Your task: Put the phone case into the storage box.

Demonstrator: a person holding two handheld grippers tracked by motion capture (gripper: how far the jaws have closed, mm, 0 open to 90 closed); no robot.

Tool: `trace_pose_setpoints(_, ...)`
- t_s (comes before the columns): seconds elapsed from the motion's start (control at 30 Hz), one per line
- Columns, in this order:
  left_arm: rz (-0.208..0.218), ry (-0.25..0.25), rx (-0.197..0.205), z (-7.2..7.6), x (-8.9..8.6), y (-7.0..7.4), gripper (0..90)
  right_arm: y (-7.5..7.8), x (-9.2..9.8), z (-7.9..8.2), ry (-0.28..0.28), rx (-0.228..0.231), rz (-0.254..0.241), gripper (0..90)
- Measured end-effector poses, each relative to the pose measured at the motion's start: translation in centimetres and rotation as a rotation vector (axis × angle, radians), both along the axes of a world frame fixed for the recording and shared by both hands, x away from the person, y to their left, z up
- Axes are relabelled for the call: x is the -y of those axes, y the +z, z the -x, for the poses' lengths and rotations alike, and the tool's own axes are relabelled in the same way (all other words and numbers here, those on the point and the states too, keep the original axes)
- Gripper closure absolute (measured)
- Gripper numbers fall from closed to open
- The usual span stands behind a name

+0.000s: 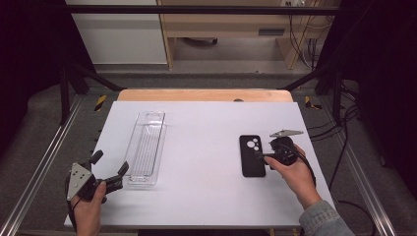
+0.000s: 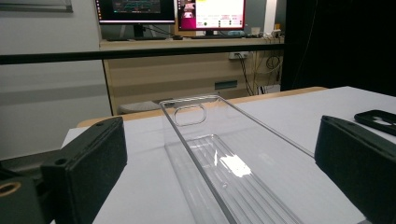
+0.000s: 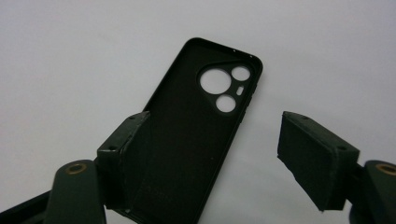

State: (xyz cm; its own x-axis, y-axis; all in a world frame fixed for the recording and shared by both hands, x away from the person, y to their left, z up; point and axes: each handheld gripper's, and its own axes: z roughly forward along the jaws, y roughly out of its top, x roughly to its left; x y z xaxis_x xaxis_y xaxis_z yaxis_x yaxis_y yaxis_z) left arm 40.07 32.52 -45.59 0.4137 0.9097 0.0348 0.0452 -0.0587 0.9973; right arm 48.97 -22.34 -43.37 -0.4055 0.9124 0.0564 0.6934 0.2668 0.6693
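1. One clear plastic tray (image 1: 145, 147) lies lengthwise on the left of the white table (image 1: 206, 196); one black phone case (image 1: 252, 155) lies inner side up on the right.
2. The left gripper (image 1: 109, 166), held low at the near left corner, points at the tray's near end with jaws spread wide.
3. The right gripper (image 1: 259, 156) hangs over the case's right edge, jaws apart and empty, one above the case.

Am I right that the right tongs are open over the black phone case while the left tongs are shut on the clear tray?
Not quite: the left tongs are open, not shut on the clear tray, as the left gripper view shows. The right tongs are open over the black phone case.
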Motion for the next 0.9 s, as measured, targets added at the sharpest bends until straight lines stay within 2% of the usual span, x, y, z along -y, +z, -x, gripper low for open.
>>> trace_pose_setpoints(0.13,-0.021,-0.005,-0.004,0.0,0.1,-0.1,1.8,-0.2,0.1,-0.6,-0.009,-0.046,0.004,31.2)
trace_pose_setpoints(0.27,0.023,-0.011,0.002,0.1,-0.1,0.0,1.8,-0.4,0.1,-1.2,-0.010,-0.081,-0.001,36.4)
trace_pose_setpoints(0.4,0.011,-0.014,0.008,0.3,-0.1,0.1,1.8,-0.7,0.0,-1.7,-0.033,-0.113,-0.012,42.4)
trace_pose_setpoints(0.47,0.002,-0.013,0.007,0.3,-0.1,0.0,1.8,-0.8,0.0,-1.8,-0.030,-0.116,-0.013,44.1)
trace_pose_setpoints(0.53,0.010,-0.015,0.005,0.2,-0.1,0.0,1.8,-0.9,-0.2,-1.9,-0.015,-0.125,-0.009,46.9)
trace_pose_setpoints(0.6,0.012,-0.013,0.003,0.2,-0.2,-0.1,1.9,-1.3,-0.5,-1.8,-0.003,-0.146,-0.004,50.2)
trace_pose_setpoints(0.83,0.007,0.000,0.008,0.1,-0.3,0.1,1.8,-2.1,-0.7,-1.7,-0.002,-0.165,0.013,57.1)
trace_pose_setpoints(0.9,-0.001,0.001,0.006,-0.1,-0.2,0.1,1.8,-2.3,-0.7,-1.9,-0.005,-0.174,0.031,60.0)
